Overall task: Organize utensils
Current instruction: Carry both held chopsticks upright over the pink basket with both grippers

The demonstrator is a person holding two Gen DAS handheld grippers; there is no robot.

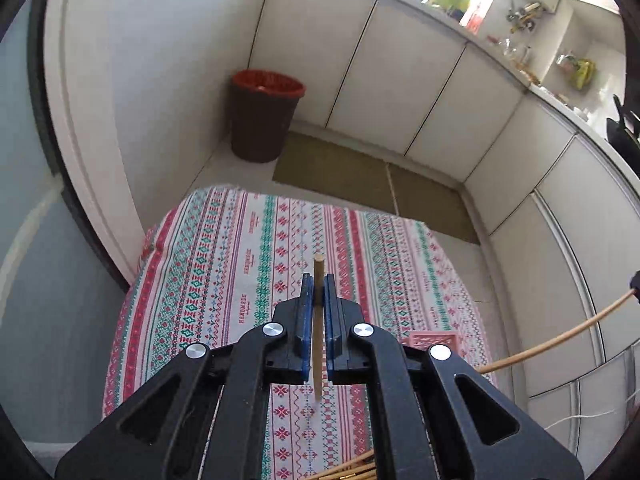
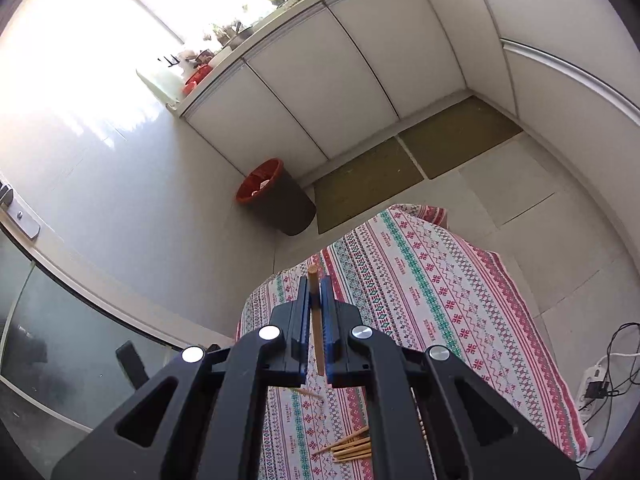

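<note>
My left gripper (image 1: 319, 286) is shut on a wooden chopstick (image 1: 319, 268) that points forward between the blue pads, held above the patterned tablecloth (image 1: 224, 264). My right gripper (image 2: 315, 288) is shut on another wooden chopstick (image 2: 313, 274), also above the cloth (image 2: 440, 288). That second chopstick shows in the left wrist view (image 1: 560, 332) as a long curved stick at the right. Several loose chopsticks (image 2: 352, 450) lie on the cloth below the right gripper; their ends show in the left wrist view (image 1: 352, 470). A pink basket (image 1: 434, 338) sits partly hidden behind the left gripper.
A dark waste bin with a red liner (image 1: 264, 114) (image 2: 276, 196) stands on the floor by the white cabinets (image 1: 400, 80). Brown floor mats (image 1: 360, 176) lie beyond the table's far edge. A power strip and cables (image 2: 600, 384) lie on the floor at the right.
</note>
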